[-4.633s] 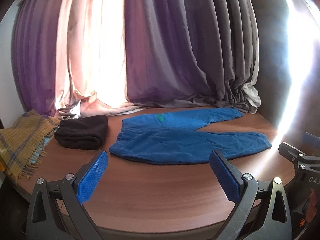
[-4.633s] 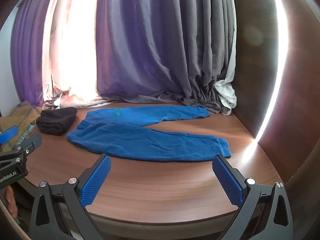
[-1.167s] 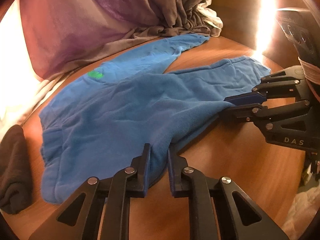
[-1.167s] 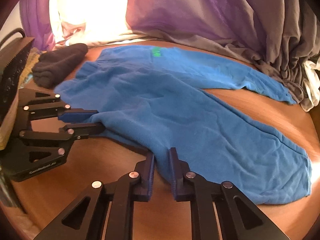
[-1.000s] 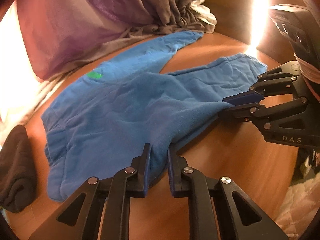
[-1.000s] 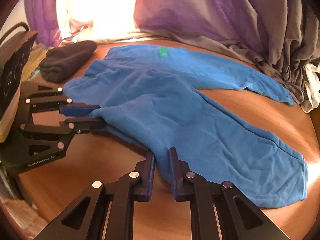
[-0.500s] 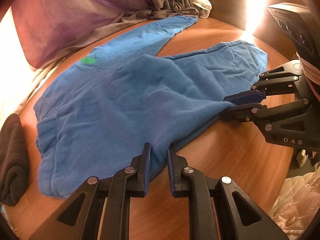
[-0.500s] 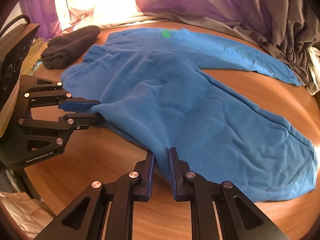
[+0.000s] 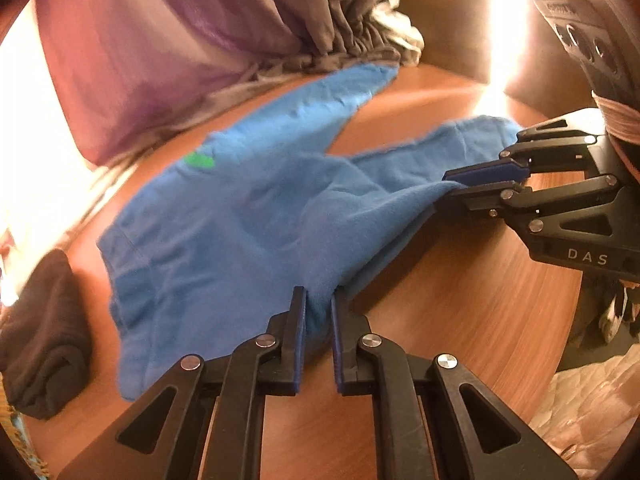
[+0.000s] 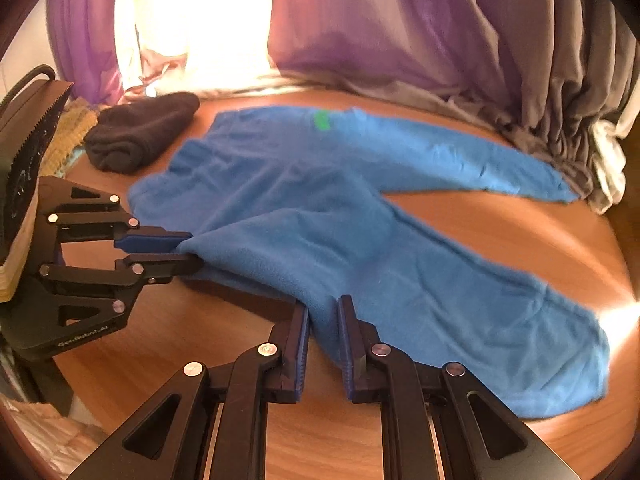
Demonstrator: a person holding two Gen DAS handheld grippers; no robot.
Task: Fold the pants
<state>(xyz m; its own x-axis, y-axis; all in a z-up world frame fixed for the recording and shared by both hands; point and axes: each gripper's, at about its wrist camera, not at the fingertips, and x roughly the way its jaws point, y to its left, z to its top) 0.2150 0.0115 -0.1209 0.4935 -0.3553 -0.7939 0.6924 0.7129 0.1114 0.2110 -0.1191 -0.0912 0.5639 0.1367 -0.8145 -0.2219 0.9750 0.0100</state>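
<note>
Blue pants [image 9: 240, 232] lie spread on the round wooden table [image 9: 460, 340], waistband to the left, a green tag [image 9: 199, 160] near the far side. My left gripper [image 9: 319, 294] has the near leg's front edge between its pads, and its jaws are closing on the cloth. My right gripper [image 10: 323, 304] is shut on the same edge further along the leg. Each shows in the other's view: the right gripper [image 9: 448, 186] at the right, the left gripper [image 10: 192, 248] at the left. The pinched edge of the pants [image 10: 320, 208] hangs slightly above the wood, with a shadow beneath.
A dark folded garment [image 10: 140, 136] sits left of the waistband, with a yellow checked cloth [image 10: 76, 128] beyond it. Purple and grey curtains [image 10: 400, 20] bunch along the table's far rim, touching the far leg's cuff. Bedding [image 9: 580, 420] shows beyond the table's near edge.
Both grippers, open in front of the flat pants seconds ago, now pinch the near leg's edge. Over the last half second they raised that edge slightly and the view blurs.
</note>
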